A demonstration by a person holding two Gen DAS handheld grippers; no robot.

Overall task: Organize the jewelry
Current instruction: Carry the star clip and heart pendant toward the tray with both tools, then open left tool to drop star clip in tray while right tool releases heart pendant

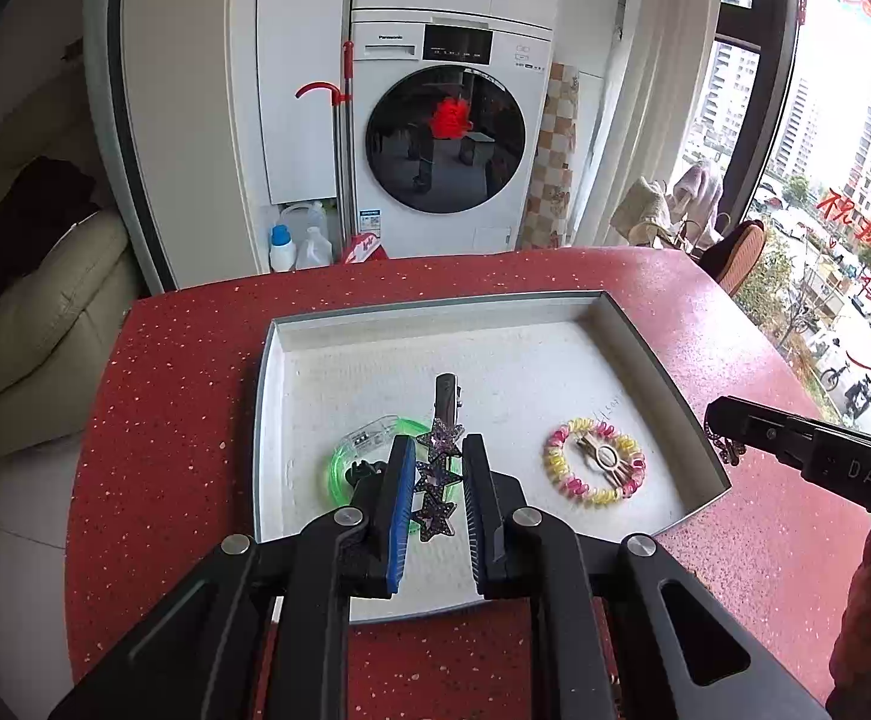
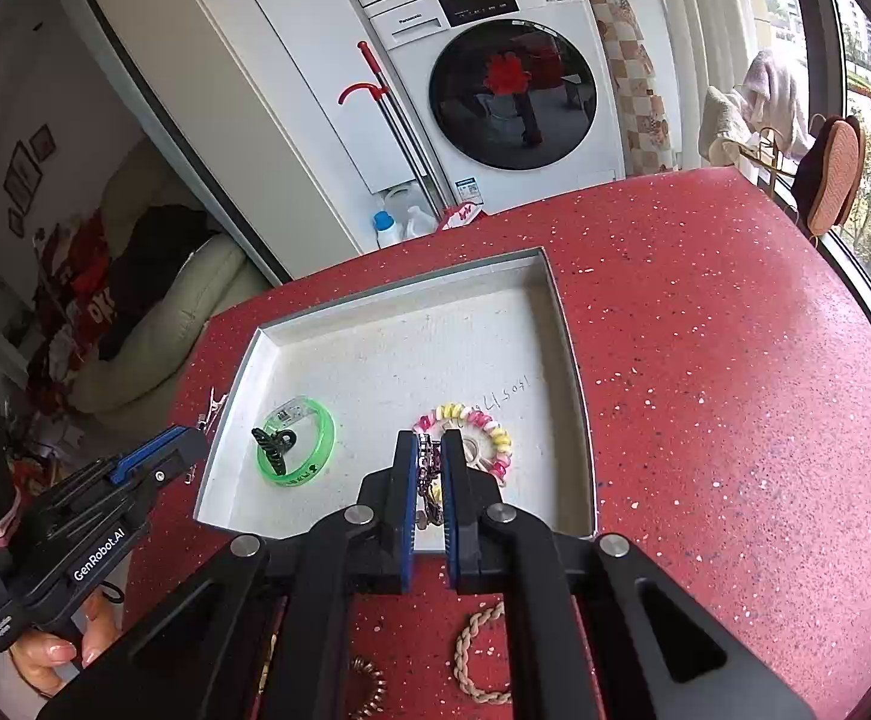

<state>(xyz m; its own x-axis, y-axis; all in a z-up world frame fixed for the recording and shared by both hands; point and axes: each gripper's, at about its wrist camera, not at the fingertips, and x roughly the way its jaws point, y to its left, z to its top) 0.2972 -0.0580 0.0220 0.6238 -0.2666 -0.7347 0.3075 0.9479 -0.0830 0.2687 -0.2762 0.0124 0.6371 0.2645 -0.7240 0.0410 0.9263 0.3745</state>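
Left gripper (image 1: 440, 450) clamps star clip (image 1: 435, 480) over tray (image 1: 663, 354) near edge.

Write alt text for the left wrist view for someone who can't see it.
The left gripper holds a star hair clip between its blue fingers over a white tray on a red counter. The tray holds a green bangle and a pink-and-yellow coil hair tie.
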